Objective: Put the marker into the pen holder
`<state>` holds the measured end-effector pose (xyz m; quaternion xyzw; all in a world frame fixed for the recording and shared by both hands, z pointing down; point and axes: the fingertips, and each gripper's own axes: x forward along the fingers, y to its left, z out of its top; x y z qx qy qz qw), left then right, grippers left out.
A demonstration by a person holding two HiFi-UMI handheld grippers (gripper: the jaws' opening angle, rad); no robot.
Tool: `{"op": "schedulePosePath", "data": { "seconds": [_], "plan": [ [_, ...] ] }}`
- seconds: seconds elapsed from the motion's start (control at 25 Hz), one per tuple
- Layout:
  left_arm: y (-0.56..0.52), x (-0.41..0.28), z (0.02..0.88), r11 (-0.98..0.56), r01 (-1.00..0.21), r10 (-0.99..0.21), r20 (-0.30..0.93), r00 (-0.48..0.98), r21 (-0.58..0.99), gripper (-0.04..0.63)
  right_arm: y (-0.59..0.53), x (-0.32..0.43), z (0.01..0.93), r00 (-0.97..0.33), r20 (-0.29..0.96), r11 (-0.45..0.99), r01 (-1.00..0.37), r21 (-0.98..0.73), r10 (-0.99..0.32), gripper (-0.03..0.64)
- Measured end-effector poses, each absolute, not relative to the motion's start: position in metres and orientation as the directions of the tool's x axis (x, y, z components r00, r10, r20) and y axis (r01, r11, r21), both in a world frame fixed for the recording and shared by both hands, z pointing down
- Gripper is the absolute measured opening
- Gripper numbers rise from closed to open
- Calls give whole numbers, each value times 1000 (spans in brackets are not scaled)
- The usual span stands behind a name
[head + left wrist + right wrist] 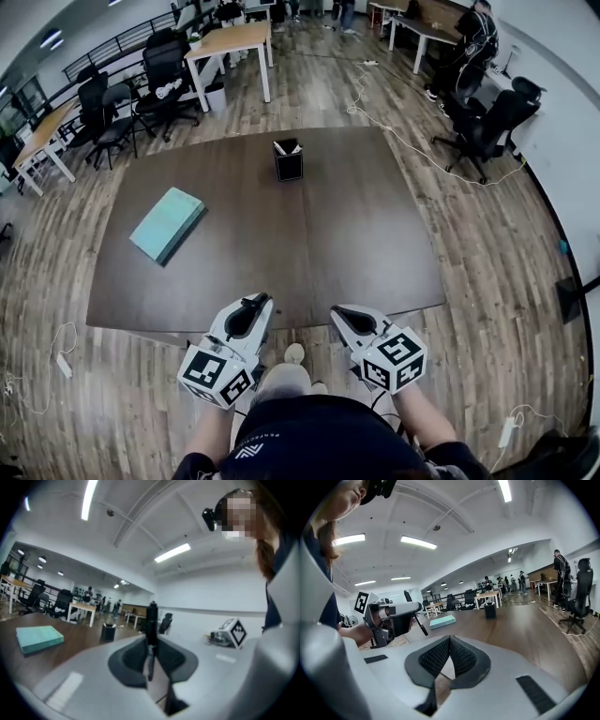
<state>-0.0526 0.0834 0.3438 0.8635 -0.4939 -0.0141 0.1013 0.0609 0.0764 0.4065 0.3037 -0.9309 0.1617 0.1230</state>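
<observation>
Left claw [254, 304] gripping the marker [151, 620], right claw [341, 313] closed on nothing.
The left claw is clamping the black marker between its 2 narrow-set jaws, with the marker's ends sticking out above and below them. The right claw is hovering just beside it, its jaws meeting at the tips. Both are pointing over the near edge of the dark table [375, 244]. The black pen holder [288, 161] is standing well ahead of the claws, and a teal book [167, 223] is lying ahead-left of the left claw.
</observation>
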Motion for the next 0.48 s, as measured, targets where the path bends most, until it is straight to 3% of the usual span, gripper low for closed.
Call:
{"op": "schedulePosePath", "data": {
  "seconds": [0.48],
  "plan": [
    [1,-83,340,-517,-827,-838,66,542,220,44,-4,19,400,-769,363,759,-617,-206,-527,2]
  ]
}}
